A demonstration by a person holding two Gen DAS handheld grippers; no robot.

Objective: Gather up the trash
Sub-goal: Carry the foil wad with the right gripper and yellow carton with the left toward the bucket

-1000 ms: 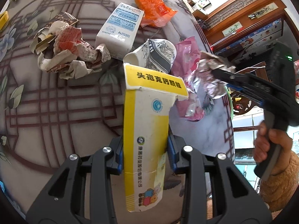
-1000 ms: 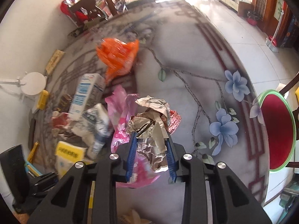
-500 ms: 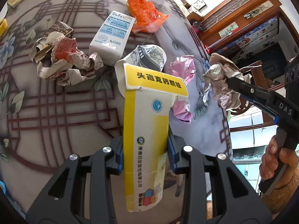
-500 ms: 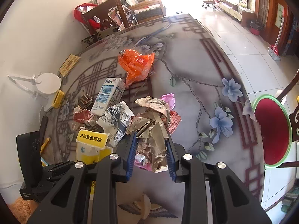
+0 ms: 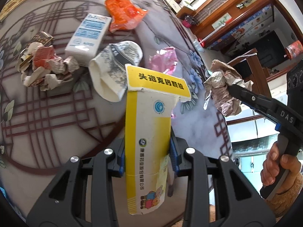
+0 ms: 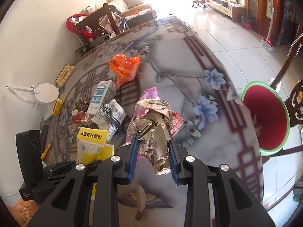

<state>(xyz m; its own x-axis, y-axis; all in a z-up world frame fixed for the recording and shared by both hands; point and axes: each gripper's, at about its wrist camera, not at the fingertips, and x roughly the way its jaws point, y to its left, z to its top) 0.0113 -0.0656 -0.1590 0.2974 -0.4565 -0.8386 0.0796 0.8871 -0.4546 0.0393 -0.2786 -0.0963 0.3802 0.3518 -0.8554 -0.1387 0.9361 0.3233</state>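
Yellow medicine carton (image 5: 149,132) sits clamped in my downward-tilted left gripper (image 5: 146,152); my right gripper (image 6: 153,157) pinches crumpled paper (image 6: 154,124). Only its camera shows the red stool (image 6: 265,121) at three o'clock.

Black Chinese letters 头孢克肟颗粒 on the yellow top flap of the yellow and white box (image 5: 149,132) — same words readable on the flap in the right wrist view too. More small Chinese letters running down the yellow strip of that box, too small to read well, beside a round blue sign and a little cartoon picture low down. White letters "DAS" on the black arm of the right gripper (image 5: 232,88). Blue print on the white carton (image 5: 88,36) — too small and blurred to read.
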